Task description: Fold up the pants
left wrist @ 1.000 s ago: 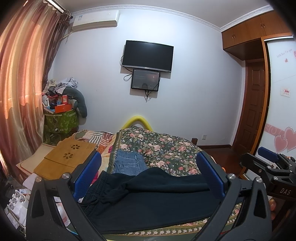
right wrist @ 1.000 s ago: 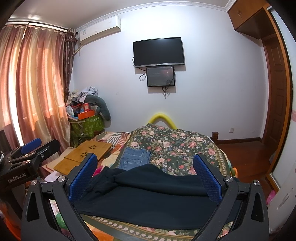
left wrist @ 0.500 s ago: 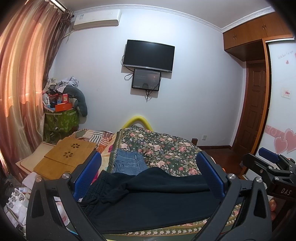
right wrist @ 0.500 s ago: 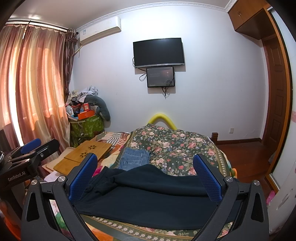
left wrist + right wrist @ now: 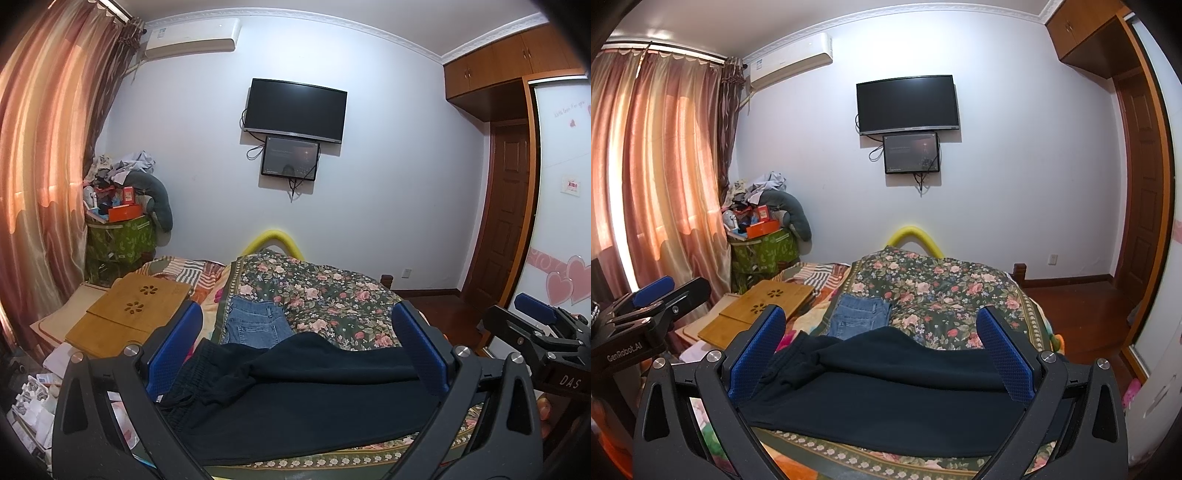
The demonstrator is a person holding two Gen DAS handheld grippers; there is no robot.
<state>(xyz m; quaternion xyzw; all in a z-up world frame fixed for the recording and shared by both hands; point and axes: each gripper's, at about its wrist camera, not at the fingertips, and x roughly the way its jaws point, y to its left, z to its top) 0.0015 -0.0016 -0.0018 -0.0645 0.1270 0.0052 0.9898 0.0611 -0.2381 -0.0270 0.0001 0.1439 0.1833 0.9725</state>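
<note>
Here my left hand-held gripper [image 5: 295, 354] and right hand-held gripper [image 5: 881, 350] hover wide apart, empty. Dark navy fabric pants [image 5: 303, 398] lie crumpled across the floral-quilted bed [image 5: 332, 295].

black pants [image 5: 303, 402]: the near hem and both ends are hidden behind the left gripper's [image 5: 295, 350] frame; the waistband is partly bunched under a fold.
jeans [image 5: 255, 325]: the near part is covered by the black pants.
right gripper [image 5: 881, 345]: its base runs off the bottom edge of the right wrist view.
small screen [image 5: 911, 153]: the writing on it is too small to read.
pile on the green box [image 5: 122, 192]: the items are too jumbled to tell apart.
bed [image 5: 945, 291]: the near edge is hidden by the gripper frame.
</note>
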